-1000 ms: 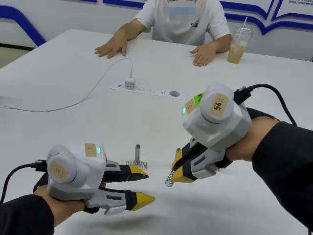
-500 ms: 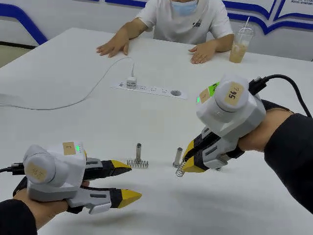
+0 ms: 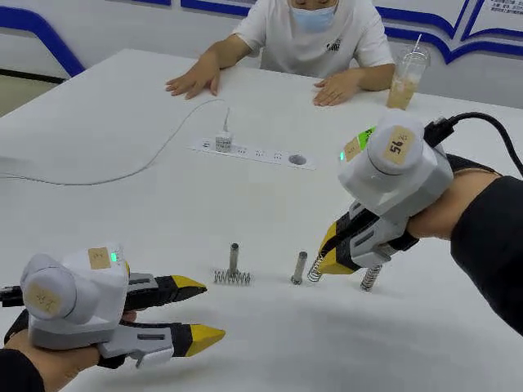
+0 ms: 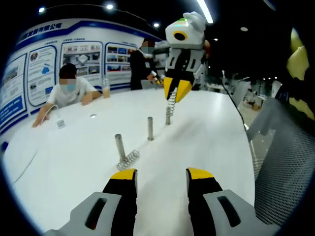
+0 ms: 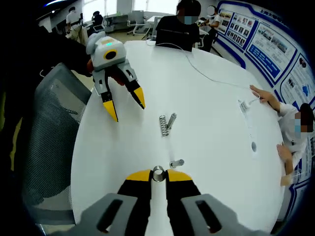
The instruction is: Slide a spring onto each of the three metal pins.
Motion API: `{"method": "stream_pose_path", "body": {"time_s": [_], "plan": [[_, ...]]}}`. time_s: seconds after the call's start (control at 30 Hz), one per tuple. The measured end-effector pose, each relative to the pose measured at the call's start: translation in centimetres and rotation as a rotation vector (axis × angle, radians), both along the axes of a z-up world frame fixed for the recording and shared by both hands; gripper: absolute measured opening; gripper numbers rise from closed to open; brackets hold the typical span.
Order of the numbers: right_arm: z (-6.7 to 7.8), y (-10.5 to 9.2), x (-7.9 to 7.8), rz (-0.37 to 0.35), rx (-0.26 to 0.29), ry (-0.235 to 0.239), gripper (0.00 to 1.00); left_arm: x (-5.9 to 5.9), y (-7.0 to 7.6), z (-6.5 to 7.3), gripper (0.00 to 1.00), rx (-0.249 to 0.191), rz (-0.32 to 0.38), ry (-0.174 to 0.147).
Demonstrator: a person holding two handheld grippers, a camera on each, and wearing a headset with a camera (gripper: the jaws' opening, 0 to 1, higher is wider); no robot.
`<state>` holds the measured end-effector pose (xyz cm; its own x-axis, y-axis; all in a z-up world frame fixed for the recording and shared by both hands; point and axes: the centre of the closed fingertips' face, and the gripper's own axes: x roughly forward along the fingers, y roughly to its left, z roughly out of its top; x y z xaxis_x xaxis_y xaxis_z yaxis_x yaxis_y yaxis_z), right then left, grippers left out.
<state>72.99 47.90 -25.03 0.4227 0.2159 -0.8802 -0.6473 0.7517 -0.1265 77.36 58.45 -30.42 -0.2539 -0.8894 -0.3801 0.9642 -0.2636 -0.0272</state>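
Left tool (image 3: 207, 309) drawn back, gaping; right tool (image 3: 325, 263) clamps thin silver coil spring (image 3: 315, 269) beside middle pin (image 3: 300, 267) of 3.

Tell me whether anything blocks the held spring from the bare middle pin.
Nothing visible does. The spring in the right gripper hangs just beside the middle pin, only bare table between them; the left gripper sits well clear.

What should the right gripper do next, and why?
Probably lift the held spring up and across until it sits over the top of the bare middle pin. The right gripper is shut on that spring, whose lower end hangs beside the pin, below its top.
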Motion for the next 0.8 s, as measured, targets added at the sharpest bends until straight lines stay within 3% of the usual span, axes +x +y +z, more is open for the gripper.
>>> {"method": "stream_pose_path", "body": {"time_s": [0.4,0.8], "plan": [[0.3,-1.5,2.3,-0.017,-0.029,-0.014,0.12,0.1,0.0,0.1,0.4,-0.004,0.007,0.006],[-0.5,-1.6,3.2,-0.02,-0.027,0.002,0.12,0.5,0.2,0.2,0.39,-0.007,0.015,0.009]]}}
